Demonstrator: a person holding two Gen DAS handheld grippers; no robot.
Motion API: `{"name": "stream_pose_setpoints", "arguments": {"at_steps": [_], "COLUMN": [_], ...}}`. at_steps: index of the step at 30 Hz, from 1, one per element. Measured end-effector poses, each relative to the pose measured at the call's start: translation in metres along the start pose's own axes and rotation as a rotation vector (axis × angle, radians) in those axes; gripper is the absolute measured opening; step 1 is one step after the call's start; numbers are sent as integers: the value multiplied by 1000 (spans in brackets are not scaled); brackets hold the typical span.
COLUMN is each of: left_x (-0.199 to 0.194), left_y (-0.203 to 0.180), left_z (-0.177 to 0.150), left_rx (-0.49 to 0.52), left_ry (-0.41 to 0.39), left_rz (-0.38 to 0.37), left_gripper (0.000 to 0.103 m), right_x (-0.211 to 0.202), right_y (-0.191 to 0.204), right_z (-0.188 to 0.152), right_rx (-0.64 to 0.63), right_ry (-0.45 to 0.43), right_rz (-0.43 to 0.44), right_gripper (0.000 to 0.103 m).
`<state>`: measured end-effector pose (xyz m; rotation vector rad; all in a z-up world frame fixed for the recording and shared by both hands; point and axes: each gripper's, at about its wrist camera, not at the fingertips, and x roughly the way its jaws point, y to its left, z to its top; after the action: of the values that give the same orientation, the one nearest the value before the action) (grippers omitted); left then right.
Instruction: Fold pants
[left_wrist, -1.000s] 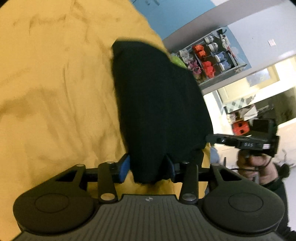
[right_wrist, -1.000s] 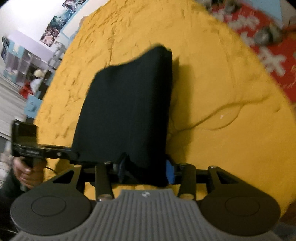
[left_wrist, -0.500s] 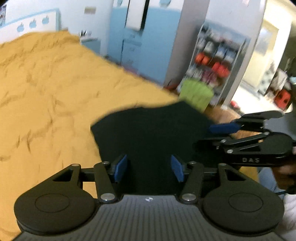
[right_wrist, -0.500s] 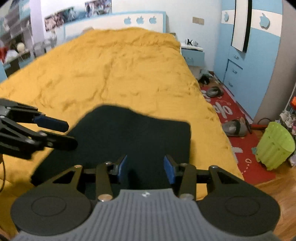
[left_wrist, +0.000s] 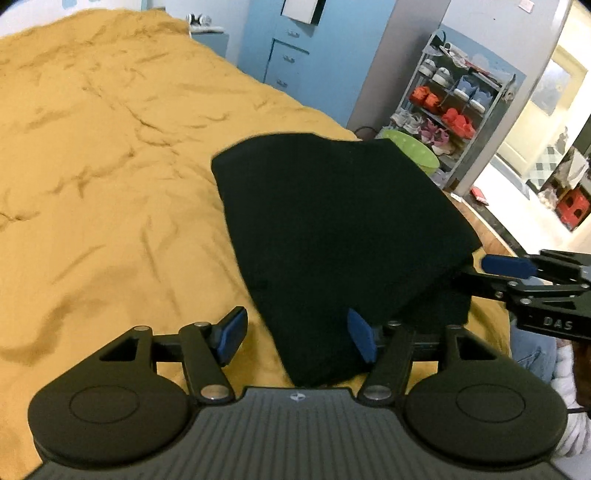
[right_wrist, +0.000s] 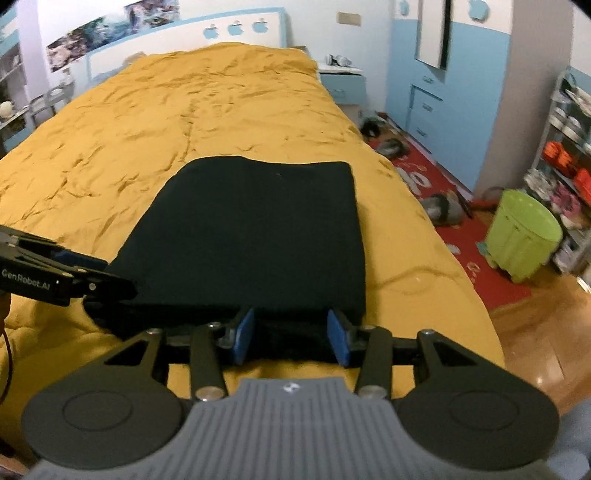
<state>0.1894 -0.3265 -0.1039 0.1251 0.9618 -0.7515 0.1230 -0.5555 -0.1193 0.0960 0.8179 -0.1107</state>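
Step in hand: letting go after a fold. The pants (right_wrist: 255, 229) lie as a compact black rectangle, apparently folded several layers thick, and both grippers are at its near edge.
Pants, place: on the bed (right_wrist: 192, 99), flat on the yellow cover, close to the foot edge and nearer the bed's right side, where the floor and the green bin (right_wrist: 522, 236) show.
Left gripper (left_wrist: 297, 334): jaws spread wide and just been opening; the near left corner of the pants lies between them, but the left pad stands clear over bare cover and the right pad sits at most against the cloth, so there is no pinch.
Right gripper (right_wrist: 291, 336): jaws spread and just been opening; the dark near edge of the pants sits between the blue pads without either plainly pressing it.
Progress: judged close to done, since the shape is small, square-edged and smooth on top; the near edge looks a little thicker and less tidy than the far one.
Next move calls for: drawing both grippers back and up, clear of the near edge, without dragging a layer loose. If another fold is wanted, both near corners must be pinched again through all layers.
Risk: a pad catching the top layer while withdrawing.
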Motion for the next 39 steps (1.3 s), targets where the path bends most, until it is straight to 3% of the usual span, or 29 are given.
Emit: {"name": "stream_pose_setpoints", "arguments": {"at_steps": [6, 11, 13, 17, 27, 39], "left_x": [-47, -87, -100, -122, -150, -162], "left_y": [-15, -28, -32, -33, -37, -52], "left_z": [-3, -3, -1, 1, -7, -20], "left_rx": [38, 64, 69, 43, 15, 41], "left_ry": [-25, -62, -71, -80, -92, -113], "left_rz": [8, 12, 48, 101, 168, 213], "left_gripper": [76, 83, 89, 89, 92, 93], "right_x": [-61, -114, -120, -138, -163, -181], "right_y": [30, 68, 71, 91, 123, 138], "right_z": [-1, 0, 0, 9, 9, 2], "right_rx": [101, 197, 210, 298, 362, 325], "right_ry": [-77, -139, -140, -96, -107, -129], "right_rz": [-44, -121, -142, -249, -259, -290], "right_gripper": [82, 82, 82, 82, 82, 82]}}
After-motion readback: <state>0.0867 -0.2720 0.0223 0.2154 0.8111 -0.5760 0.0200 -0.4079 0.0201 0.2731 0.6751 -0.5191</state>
